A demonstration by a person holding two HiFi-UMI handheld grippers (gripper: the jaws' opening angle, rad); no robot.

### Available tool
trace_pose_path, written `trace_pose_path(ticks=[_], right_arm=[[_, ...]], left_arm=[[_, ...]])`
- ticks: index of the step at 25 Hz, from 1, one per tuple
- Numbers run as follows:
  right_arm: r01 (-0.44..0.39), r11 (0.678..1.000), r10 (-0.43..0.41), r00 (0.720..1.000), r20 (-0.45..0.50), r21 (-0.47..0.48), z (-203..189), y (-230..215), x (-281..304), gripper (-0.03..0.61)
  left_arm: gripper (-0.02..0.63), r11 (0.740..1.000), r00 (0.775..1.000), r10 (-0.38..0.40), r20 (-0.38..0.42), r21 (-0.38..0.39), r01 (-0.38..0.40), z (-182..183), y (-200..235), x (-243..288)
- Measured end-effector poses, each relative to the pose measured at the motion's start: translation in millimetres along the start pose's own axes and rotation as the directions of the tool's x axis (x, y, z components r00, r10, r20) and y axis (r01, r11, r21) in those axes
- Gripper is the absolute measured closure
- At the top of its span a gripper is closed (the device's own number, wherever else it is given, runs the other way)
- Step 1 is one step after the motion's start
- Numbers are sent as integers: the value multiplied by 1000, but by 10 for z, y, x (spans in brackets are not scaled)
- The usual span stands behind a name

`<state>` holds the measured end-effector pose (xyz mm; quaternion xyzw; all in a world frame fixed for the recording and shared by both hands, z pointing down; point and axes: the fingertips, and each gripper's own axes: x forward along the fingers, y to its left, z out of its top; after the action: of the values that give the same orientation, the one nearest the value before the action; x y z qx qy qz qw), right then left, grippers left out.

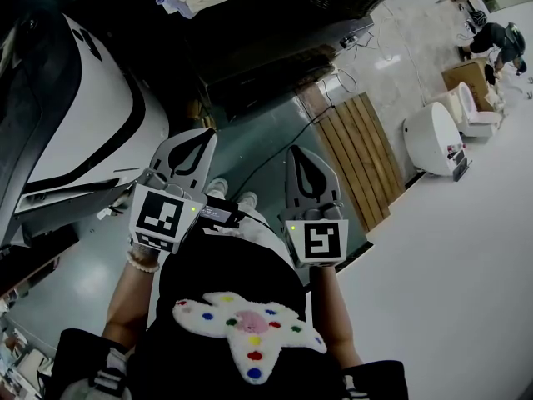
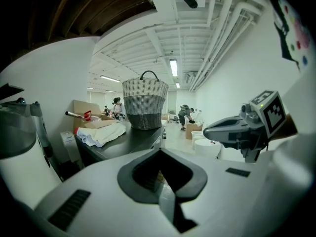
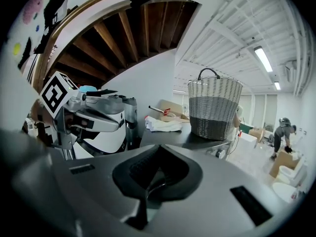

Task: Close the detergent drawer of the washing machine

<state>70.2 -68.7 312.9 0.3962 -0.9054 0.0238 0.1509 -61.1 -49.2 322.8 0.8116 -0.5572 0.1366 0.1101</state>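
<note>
The detergent drawer cannot be made out in any view, so neither its place nor the way its long axis runs can be read here. The likeliest host is the white machine (image 1: pixel 79 127) with a black curved band, which fills the left of the head view. Whether it is the washing machine I cannot tell for certain. It shows again at the left edge of the left gripper view (image 2: pixel 22 172), and in the right gripper view (image 3: pixel 106 132) it stands behind the other gripper.

That machine lies to the person's left. The left gripper (image 1: pixel 200 135) hangs just beside it, and the right gripper (image 1: pixel 301 152) is farther off, across the person's body. Judged from this, the left hand is the nearer one for a push, and it would have to swing leftward, since both tools point ahead toward the dark counter (image 2: pixel 128 142).

On the counter stand a wicker basket (image 2: pixel 144 102) and folded white cloth (image 2: pixel 101 132).

The left gripper's (image 2: pixel 159 151) jaws are pressed together with nothing between them. The right gripper's (image 3: pixel 158 147) jaws are likewise closed and empty. Both are held close in front of the person's torso.
</note>
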Motion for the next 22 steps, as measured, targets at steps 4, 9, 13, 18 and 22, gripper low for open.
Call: trace_pose_path(ticks=[4,9,13,18,22], right_arm=[[2,1000,-2,1000,-1,0,-16,-10,9,575],[6,1000,-6,1000,1,0,6,-33,27,574],[10,1000,-10,1000,1,10,6,-47,37,574],[-3,1000,3,1000,4,5,11,-36,58,574],[-8,1000,8,1000,-1,8,4,-28,69,574]], left_arm=[[604,1000,1000,-5,-3,2,5,-9,-16,23],[603,1000,1000,-10,0,5,10,9,-19,53],[603,1000,1000,-11,6,4,11,32,-23,72],[603,1000,1000,-14,15,0,14,66,-54,121],[603,1000,999,-26,18,6,26,78,-85,147]])
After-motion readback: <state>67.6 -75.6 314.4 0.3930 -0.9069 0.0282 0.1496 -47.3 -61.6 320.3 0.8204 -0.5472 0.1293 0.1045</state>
